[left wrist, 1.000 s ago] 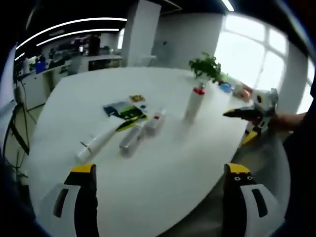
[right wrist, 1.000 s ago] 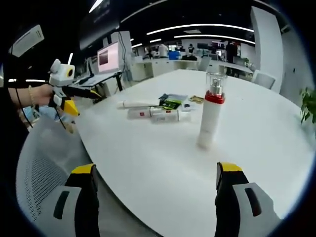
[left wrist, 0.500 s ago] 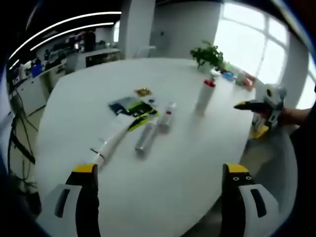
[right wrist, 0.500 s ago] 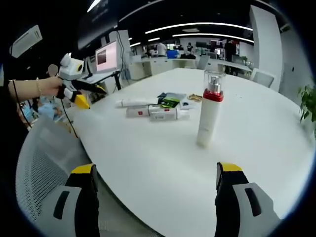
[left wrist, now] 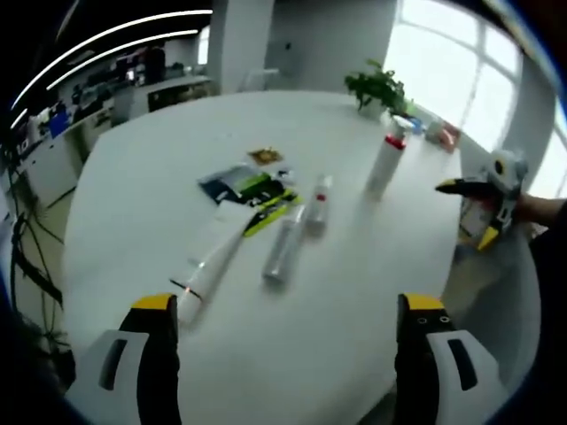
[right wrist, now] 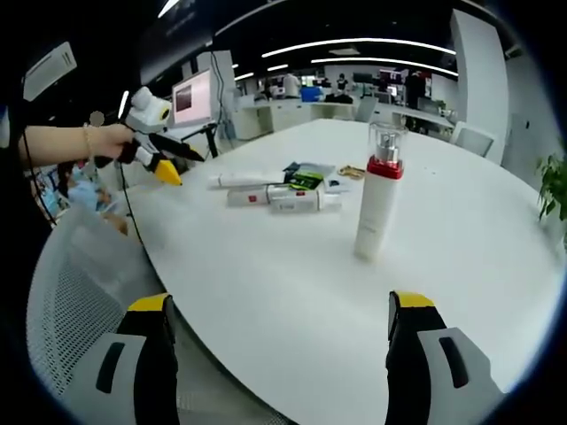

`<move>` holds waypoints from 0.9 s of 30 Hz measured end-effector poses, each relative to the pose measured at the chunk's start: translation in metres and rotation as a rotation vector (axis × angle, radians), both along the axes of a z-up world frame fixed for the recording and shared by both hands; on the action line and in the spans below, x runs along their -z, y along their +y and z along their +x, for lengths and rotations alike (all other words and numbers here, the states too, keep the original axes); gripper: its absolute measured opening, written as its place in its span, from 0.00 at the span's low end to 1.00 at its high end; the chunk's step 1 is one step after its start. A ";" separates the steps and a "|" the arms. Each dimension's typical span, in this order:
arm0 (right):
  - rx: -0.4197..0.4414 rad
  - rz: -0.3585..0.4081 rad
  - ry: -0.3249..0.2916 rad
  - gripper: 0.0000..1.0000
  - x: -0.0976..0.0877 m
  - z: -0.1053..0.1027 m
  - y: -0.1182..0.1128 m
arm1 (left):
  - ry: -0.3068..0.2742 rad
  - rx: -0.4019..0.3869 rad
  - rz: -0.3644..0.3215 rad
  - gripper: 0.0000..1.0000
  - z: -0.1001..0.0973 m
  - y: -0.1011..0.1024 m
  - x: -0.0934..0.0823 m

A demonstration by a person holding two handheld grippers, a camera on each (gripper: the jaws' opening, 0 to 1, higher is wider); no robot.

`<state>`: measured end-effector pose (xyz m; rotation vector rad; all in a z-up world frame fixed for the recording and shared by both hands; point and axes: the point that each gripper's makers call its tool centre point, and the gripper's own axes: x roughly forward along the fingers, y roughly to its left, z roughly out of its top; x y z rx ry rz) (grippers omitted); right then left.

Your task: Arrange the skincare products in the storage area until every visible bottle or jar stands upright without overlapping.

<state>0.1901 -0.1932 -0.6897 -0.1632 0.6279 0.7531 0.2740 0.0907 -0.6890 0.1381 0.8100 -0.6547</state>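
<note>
On the white round table (left wrist: 133,177) a white tube (left wrist: 213,264), a silver bottle (left wrist: 283,251) and a small red-banded bottle (left wrist: 316,205) lie on their sides. A white bottle with a red collar (left wrist: 385,164) stands upright farther right. My left gripper (left wrist: 288,303) is open, over the table's near edge, just short of the tube. My right gripper (right wrist: 279,301) is open and empty, off the table's edge, facing the upright bottle (right wrist: 376,208). Beyond it lie the tube (right wrist: 244,181) and the two lying bottles (right wrist: 299,203). The left gripper (right wrist: 166,155) shows at the left, held by a hand.
Flat sachets (left wrist: 246,186) and a small brown packet (left wrist: 266,157) lie behind the lying bottles. A potted plant (left wrist: 379,88) and small items stand at the table's far side. A mesh chair (right wrist: 71,301) sits by the table's edge. The right gripper (left wrist: 483,199) shows at the right.
My left gripper has moved forward over the table, closer to the lying tube and bottles. The right gripper has hardly moved. The products lie as before.
</note>
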 end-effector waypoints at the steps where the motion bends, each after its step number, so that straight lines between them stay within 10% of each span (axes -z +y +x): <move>1: 0.003 0.001 -0.001 1.00 0.000 0.000 0.000 | 0.002 0.003 0.004 0.94 0.002 0.001 0.001; 27: 0.043 0.010 0.025 0.99 0.004 0.004 -0.007 | 0.082 0.098 0.093 0.84 0.043 0.014 0.016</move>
